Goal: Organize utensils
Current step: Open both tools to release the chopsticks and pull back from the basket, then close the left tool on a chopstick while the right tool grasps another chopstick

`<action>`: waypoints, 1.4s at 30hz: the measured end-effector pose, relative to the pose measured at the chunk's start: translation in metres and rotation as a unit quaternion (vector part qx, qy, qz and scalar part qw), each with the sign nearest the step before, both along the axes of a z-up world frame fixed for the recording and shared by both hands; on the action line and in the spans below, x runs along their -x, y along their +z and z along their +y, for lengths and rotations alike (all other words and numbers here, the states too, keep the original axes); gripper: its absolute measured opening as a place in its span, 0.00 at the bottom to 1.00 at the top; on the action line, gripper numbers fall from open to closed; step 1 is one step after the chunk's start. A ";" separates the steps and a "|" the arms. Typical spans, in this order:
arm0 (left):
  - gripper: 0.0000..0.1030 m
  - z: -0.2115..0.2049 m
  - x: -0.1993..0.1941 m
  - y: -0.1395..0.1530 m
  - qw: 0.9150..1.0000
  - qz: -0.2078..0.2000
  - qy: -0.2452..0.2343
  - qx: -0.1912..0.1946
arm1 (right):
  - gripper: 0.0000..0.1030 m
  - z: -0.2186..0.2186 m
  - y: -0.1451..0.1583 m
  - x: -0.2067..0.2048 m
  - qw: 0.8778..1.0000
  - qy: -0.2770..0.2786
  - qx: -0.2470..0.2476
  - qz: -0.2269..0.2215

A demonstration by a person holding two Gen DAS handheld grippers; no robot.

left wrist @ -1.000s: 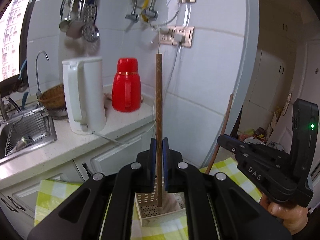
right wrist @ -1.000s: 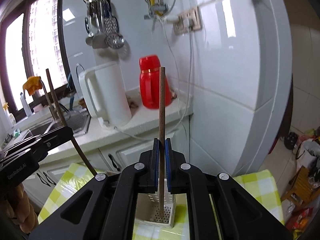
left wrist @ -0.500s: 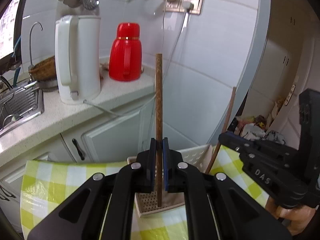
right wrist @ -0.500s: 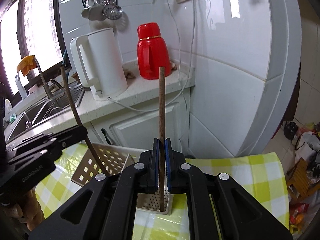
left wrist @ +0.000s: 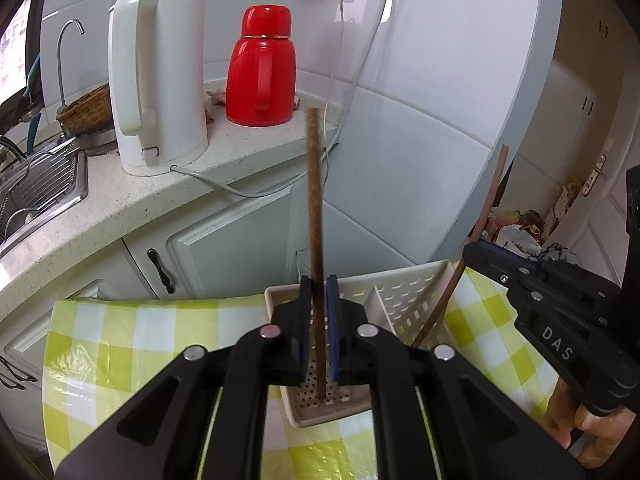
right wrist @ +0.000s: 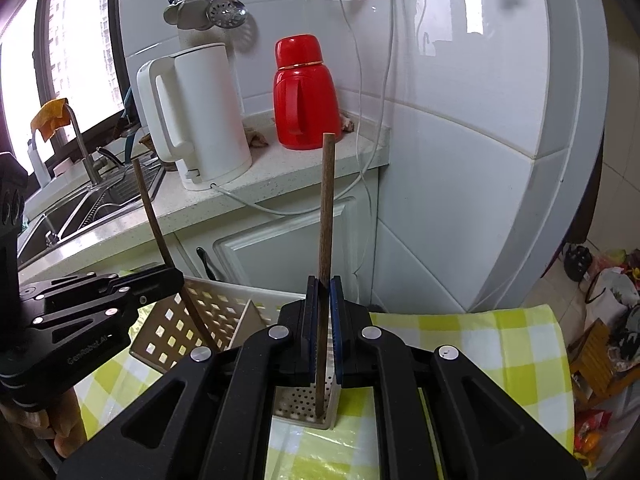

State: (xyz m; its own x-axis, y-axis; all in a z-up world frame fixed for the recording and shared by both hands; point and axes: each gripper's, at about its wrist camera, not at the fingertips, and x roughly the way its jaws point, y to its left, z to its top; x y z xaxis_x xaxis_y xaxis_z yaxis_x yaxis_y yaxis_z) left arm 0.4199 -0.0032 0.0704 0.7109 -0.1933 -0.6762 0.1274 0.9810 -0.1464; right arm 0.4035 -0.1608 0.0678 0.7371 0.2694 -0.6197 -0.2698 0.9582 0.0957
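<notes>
Two black grippers each clamp one brown wooden chopstick upright: the left gripper [left wrist: 316,320] pinches its chopstick [left wrist: 314,208] between blue-padded fingers, the right gripper [right wrist: 322,324] likewise grips the second chopstick [right wrist: 326,216]. Both sticks' lower tips hang over the one white perforated plastic organizer basket [left wrist: 404,292] on the yellow-checked surface [left wrist: 132,332]. Beyond the basket stand one white kettle [left wrist: 160,80] and one red thermos [left wrist: 262,68].

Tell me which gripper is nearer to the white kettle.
Left. The left gripper holds its chopstick on the side of the white kettle; the right gripper sits farther right, beyond the utensil basket's divider.
</notes>
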 end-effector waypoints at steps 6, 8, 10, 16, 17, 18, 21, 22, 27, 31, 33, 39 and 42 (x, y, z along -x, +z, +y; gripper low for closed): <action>0.35 0.003 0.005 0.009 1.000 -0.018 0.002 -0.006 | 0.10 -0.004 0.004 0.001 1.000 -0.005 -0.001 -0.008; 0.35 0.006 0.009 0.012 1.000 -0.021 0.006 -0.004 | 0.11 -0.010 0.007 0.005 1.000 -0.012 -0.002 -0.012; 0.35 0.011 0.018 0.016 0.999 -0.031 0.008 -0.004 | 0.23 -0.017 0.010 0.012 1.000 -0.020 -0.002 -0.021; 0.38 0.031 0.067 0.013 0.999 -0.045 0.025 0.001 | 0.37 -0.046 -0.003 0.053 0.999 -0.049 -0.009 -0.022; 0.39 0.035 0.078 0.010 0.999 -0.046 0.028 0.002 | 0.37 -0.050 -0.007 0.059 0.998 -0.052 -0.010 -0.018; 0.43 0.038 0.086 0.007 0.998 -0.046 0.032 0.003 | 0.40 -0.055 -0.014 0.070 0.998 -0.059 -0.009 -0.015; 0.49 0.046 0.122 -0.008 0.998 -0.048 0.044 -0.005 | 0.49 -0.067 -0.035 0.105 0.997 -0.072 0.000 -0.010; 0.53 0.050 0.138 -0.016 0.998 -0.047 0.051 -0.007 | 0.53 -0.070 -0.043 0.116 0.997 -0.076 0.002 -0.006; 0.54 0.061 0.198 -0.059 0.997 -0.025 0.075 -0.010 | 0.62 -0.081 -0.086 0.173 0.996 -0.081 -0.002 0.037; 0.54 0.065 0.236 -0.085 0.996 -0.008 0.085 -0.003 | 0.65 -0.081 -0.110 0.210 0.995 -0.081 -0.008 0.062; 0.54 0.065 0.250 -0.094 0.996 0.001 0.088 0.001 | 0.65 -0.079 -0.116 0.222 0.995 -0.077 -0.007 0.069; 0.41 0.054 0.267 -0.107 0.998 0.013 0.062 0.004 | 0.65 -0.065 -0.115 0.240 0.996 -0.060 -0.002 0.065; 0.30 0.042 0.265 -0.110 0.999 0.019 0.037 0.006 | 0.65 -0.058 -0.115 0.244 0.997 -0.051 -0.002 0.066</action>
State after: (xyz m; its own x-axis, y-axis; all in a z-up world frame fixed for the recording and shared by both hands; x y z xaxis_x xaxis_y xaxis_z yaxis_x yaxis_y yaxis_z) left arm 0.1549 0.0384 -0.0392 0.6974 -0.1500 -0.7008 0.0498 0.9856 -0.1614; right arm 0.1596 -0.2185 -0.0474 0.6729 0.1994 -0.7123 -0.1558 0.9796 0.1271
